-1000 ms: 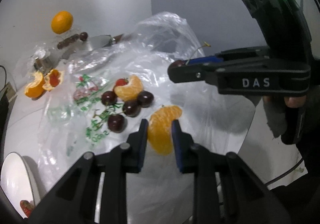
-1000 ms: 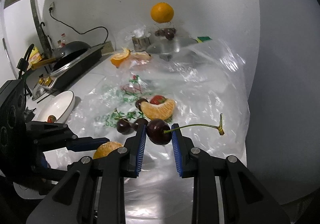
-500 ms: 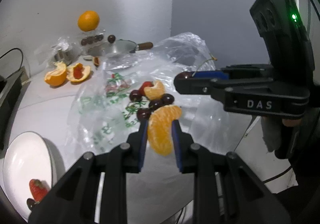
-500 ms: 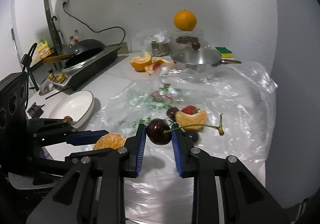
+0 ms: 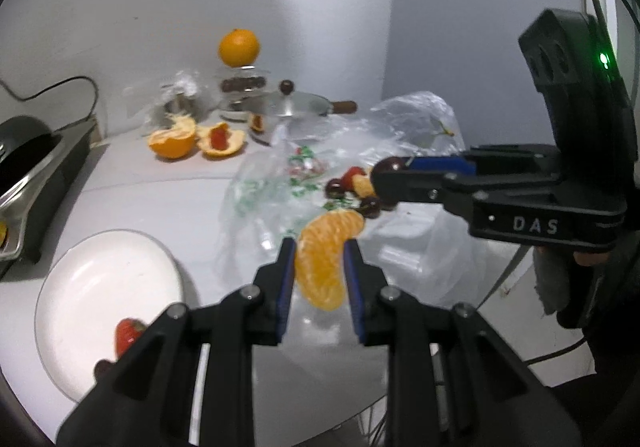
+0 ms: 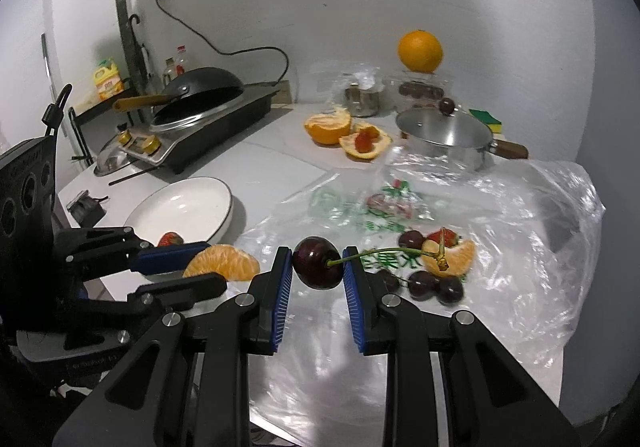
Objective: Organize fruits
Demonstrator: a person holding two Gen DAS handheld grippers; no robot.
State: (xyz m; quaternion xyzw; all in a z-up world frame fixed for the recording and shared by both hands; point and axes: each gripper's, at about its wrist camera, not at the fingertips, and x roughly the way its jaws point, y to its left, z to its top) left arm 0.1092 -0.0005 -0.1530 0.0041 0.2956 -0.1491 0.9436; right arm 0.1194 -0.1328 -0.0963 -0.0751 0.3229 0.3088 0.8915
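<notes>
the left gripper [image 5: 319,265] has its blue-padded fingers [image 5: 286,279] closed on a peeled orange mandarin segment cluster [image 5: 326,255], held in the air with its long curved axis running up and down between the pads, the upper end leaning right. the right gripper [image 6: 317,279] has its fingers [image 6: 352,287] clamped on a dark red cherry with a long green stem [image 6: 318,262], the stem trailing off to the right past the right pad. what the coming move turns on is where the white round shallow plate [image 5: 80,271] lies: in the left wrist view it sits low and to the left of the held segment, on the pale grey worktop [image 5: 168,203], with 1 red strawberry [image 5: 128,332] already lying in it. in the right wrist view the same plate lies to the left beyond the left gripper, so the left hand is the nearer of the 2, and my guess is that it should reach the plate first, with the cherry following over it. the remaining cherries, 1 strawberry and another mandarin piece lie well apart from the plate on the crumpled clear plastic bag [image 6: 520,231], to the right.
</notes>
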